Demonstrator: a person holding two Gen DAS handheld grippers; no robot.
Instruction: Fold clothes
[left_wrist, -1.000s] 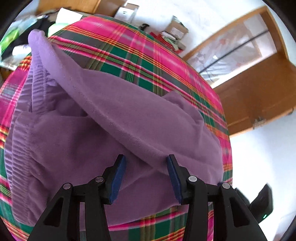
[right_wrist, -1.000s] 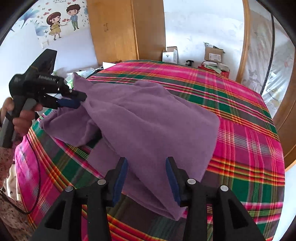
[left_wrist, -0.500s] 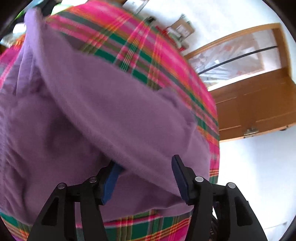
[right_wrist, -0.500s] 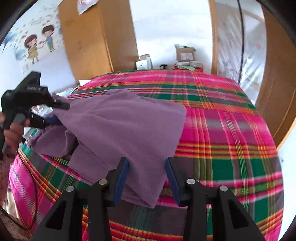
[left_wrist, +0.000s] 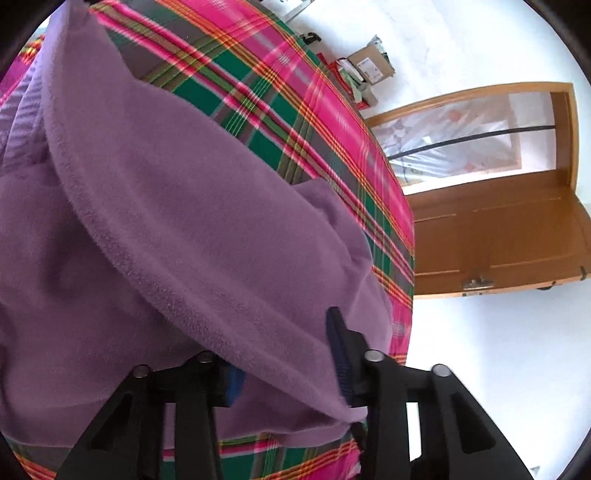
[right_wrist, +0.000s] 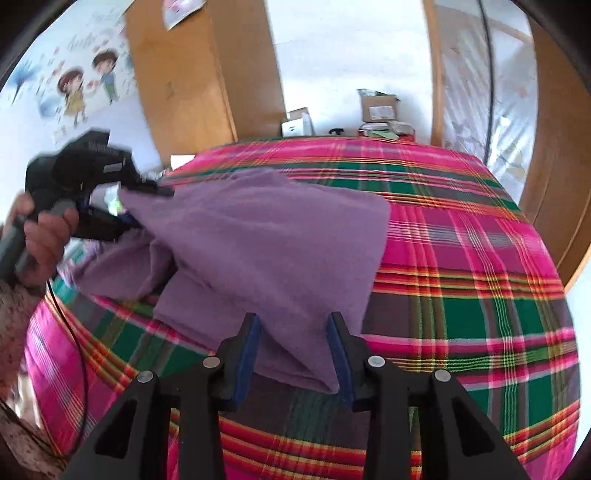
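A purple garment lies rumpled on a bed covered by a pink, green and grey plaid blanket.

In the right wrist view, going left to right: a hand at the far left grips the left gripper. Its jaws are closing with a raised corner of the garment between them. Behind it is a wall with a cartoon sticker of two children, then a wooden wardrobe. Cardboard boxes sit on the floor past the bed's far edge. A wooden door frame closes off the right side.

The right gripper hangs low at the near edge, jaws partly open, with the garment's near corner between its blue pads; the pads do not press on the cloth.

In the left wrist view, a thick fold of the garment drapes over the left gripper's left finger and hides its pad, so the contact there is unclear. At right stands a wooden door.
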